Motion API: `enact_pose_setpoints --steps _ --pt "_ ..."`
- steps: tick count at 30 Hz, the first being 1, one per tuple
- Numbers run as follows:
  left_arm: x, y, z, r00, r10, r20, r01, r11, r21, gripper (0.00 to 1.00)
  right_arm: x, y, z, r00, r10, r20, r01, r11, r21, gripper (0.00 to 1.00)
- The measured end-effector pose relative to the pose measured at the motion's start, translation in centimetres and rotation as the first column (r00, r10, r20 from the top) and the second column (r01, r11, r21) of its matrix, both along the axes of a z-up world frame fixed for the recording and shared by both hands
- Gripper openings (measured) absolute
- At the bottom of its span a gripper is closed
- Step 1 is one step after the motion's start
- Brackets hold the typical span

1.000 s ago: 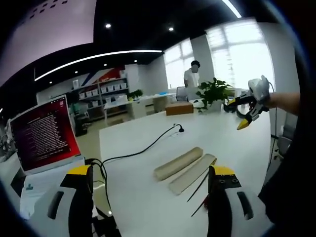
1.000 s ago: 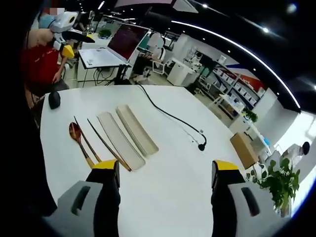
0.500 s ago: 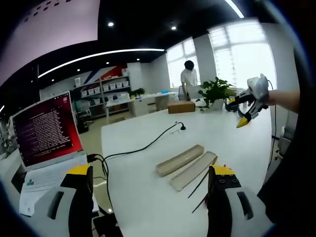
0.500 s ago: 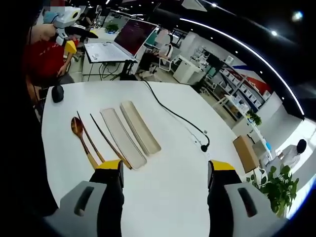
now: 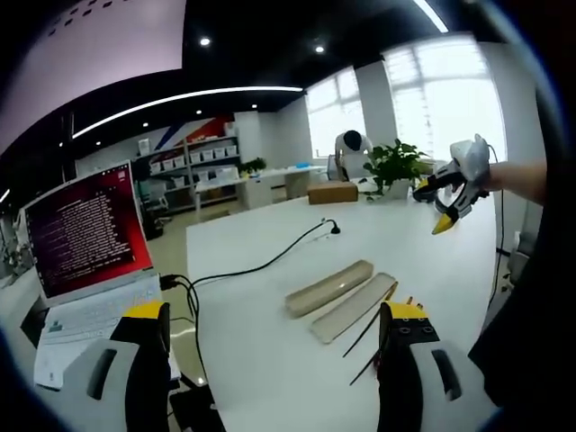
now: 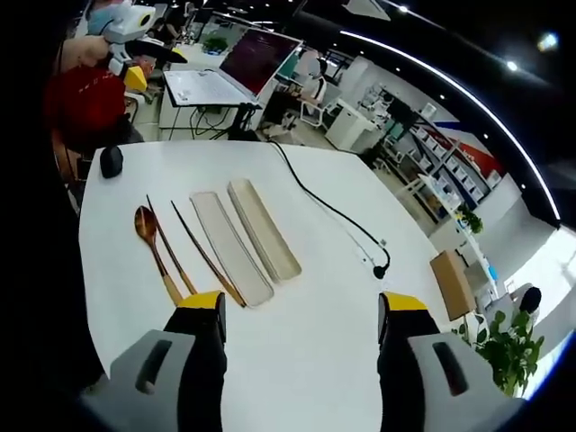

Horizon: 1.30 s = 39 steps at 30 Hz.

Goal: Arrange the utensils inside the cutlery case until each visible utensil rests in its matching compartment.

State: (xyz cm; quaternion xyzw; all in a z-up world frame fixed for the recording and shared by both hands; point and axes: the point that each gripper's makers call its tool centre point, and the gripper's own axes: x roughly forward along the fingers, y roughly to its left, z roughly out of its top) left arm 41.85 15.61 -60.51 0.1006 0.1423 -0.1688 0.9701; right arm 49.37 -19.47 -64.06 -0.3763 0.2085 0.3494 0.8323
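Hovering above the white surface (image 6: 297,360) with both tongs spread and carrying nothing: right tongs (image 6: 300,337) hanging over the near edge, left tongs (image 5: 270,346) held over the laptop side. Judging the step as the very start, nothing yet lifted. Lying side by side on the surface in the right gripper view: case tray (image 6: 264,228) and case lid (image 6: 230,246), both long, beige and open-faced, touching or nearly so along their long edges. Resting just left of the lid: two dark chopsticks (image 6: 205,256), roughly parallel to the lid, and a brown wooden spoon (image 6: 155,249) at the far left of the row, bowl pointing away. Sitting apart near the surface's far left corner: a black mouse (image 6: 111,161). Trailing across the middle: a black cable (image 6: 333,211). Showing in the left gripper view: the same two beige pieces, with the chopstick tips poking out beside the right jaw, a laptop (image 5: 85,238) at the left, a cardboard box (image 5: 332,192) and a plant (image 5: 394,165) at the far end. Calling next, probably, for lowering the right tongs toward the nearest chopstick or the spoon handle, closing on the thin shaft, then carrying it over into the tray; thin sticks lying flat likely needing a low, careful pinch. Unable to tell any compartment divisions inside either piece.
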Motion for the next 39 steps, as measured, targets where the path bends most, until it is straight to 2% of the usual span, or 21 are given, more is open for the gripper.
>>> enact_pose_setpoints --steps 18,23,25,39 --pt "-0.5 -0.2 -0.9 1.0 0.001 -0.024 -0.001 1.0 0.016 0.99 -0.3 0.8 -1.0 0.999 0.028 -0.023 -0.028 0.999 -0.025 0.66" --pt "-0.7 -0.2 -1.4 0.999 0.006 -0.046 -0.005 1.0 0.021 0.98 -0.4 0.9 -1.3 0.999 0.036 -0.03 -0.037 0.999 -0.032 0.65" --pt "-0.8 -0.1 -1.5 0.999 0.011 -0.046 -0.01 0.999 0.04 0.98 -0.5 1.0 -1.5 0.999 0.043 -0.033 -0.045 0.998 -0.04 0.64" --pt "-1.4 -0.2 -2.0 0.997 0.018 -0.08 -0.014 0.999 0.05 0.95 -0.9 1.7 -2.2 0.994 0.092 -0.053 -0.097 0.991 -0.087 0.63"
